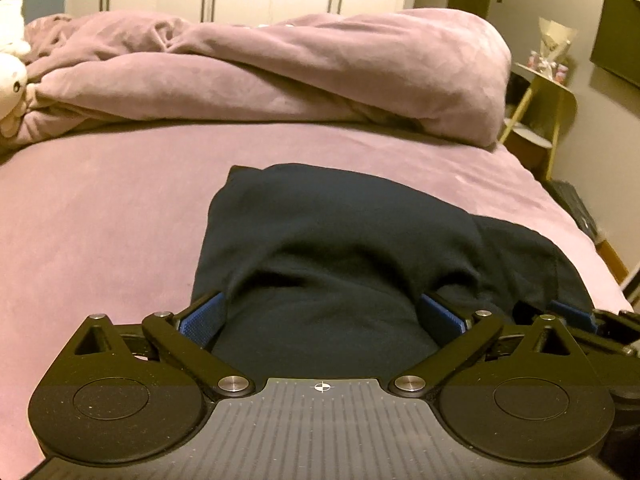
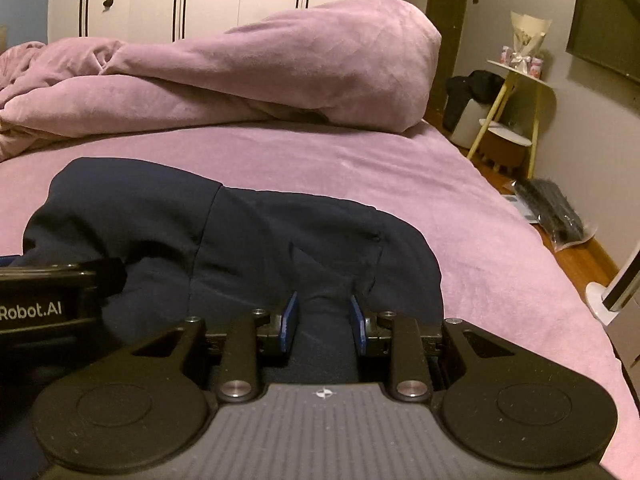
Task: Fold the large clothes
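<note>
The left gripper (image 1: 322,316) gapes wide astride a hump of the dark navy folded garment (image 1: 340,232) while the right gripper (image 2: 323,320) pinches its near edge, the cloth stretching crosswise on the mauve bedsheet (image 1: 100,220) beyond.

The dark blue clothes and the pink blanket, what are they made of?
The dark blue garment looks like thick, matte knit cotton, maybe sweatshirt fleece: it falls in soft, rounded folds with no shine. The pink blanket looks plush and velvety, probably a fuzzy synthetic, judging by its faint sheen and puffy bulk.
</note>
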Tool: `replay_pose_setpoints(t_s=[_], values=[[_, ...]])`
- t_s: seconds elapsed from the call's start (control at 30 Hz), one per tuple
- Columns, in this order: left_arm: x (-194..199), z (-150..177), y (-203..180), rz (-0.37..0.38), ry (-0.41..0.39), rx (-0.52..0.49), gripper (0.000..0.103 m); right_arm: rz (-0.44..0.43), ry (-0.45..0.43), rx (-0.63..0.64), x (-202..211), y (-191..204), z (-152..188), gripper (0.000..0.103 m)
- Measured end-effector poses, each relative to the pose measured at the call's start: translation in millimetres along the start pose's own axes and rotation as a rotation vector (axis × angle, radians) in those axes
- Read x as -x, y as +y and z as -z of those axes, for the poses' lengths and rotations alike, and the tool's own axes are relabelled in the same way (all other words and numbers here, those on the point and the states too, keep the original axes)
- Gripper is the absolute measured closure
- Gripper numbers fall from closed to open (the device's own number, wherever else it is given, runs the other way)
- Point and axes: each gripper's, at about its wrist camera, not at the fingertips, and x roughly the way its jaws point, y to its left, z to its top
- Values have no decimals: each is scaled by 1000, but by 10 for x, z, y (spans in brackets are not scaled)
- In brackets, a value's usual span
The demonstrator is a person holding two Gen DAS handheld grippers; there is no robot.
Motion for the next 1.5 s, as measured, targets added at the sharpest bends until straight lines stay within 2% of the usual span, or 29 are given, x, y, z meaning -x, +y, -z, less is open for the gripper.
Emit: replay_pose_setpoints(t_s=[0.07,0.13,0.2,0.3,0.37,0.43,0.47,0.57,0.67,0.73,0.8,0.87,0.93,0.97,1.1,1.23,1.33,1.5], values=[[183,-41,85,36,24,12,0,-26,13,-29,134,-61,-56,74],[417,7,214,106,31,36,0,-73,-11,-71,400,-149,-68,73],[672,153,306,143,16,29,0,-147,-53,-110,779,-237,39,73],[951,444,366,172,16,30,0,-153,-86,-91,1222,-223,311,73],[1014,595,361,171,32,45,0,-114,-95,-32,1390,-165,503,73],[975,727,322,166,66,73,0,-54,-106,33,1452,-99,668,73],[943,794,309,170,74,97,0,-49,-96,27,1413,-95,718,73],[922,905,281,156,24,69,0,-30,-107,30,1258,-80,907,73],[934,802,420,219,84,118,0,-60,-113,19,1268,-124,920,73],[937,688,622,299,140,165,0,-130,-86,-2,1335,-251,810,71],[942,624,849,351,163,217,0,-240,-59,-106,1427,-522,690,52],[905,554,1108,360,169,294,0,-374,-52,-255,1480,-891,633,6],[762,479,1296,366,185,371,0,-568,1,-408,1367,-1287,616,4],[674,451,1353,372,197,402,0,-608,39,-470,1273,-1416,615,4],[283,443,1397,466,255,463,1,-663,197,-700,710,-1832,706,4],[44,458,1366,585,272,525,1,-891,288,-928,177,-1923,881,4],[-110,434,1307,615,283,525,0,-909,309,-957,-44,-1803,913,4],[-293,443,1272,665,320,539,1,-936,330,-849,-155,-1499,821,4]])
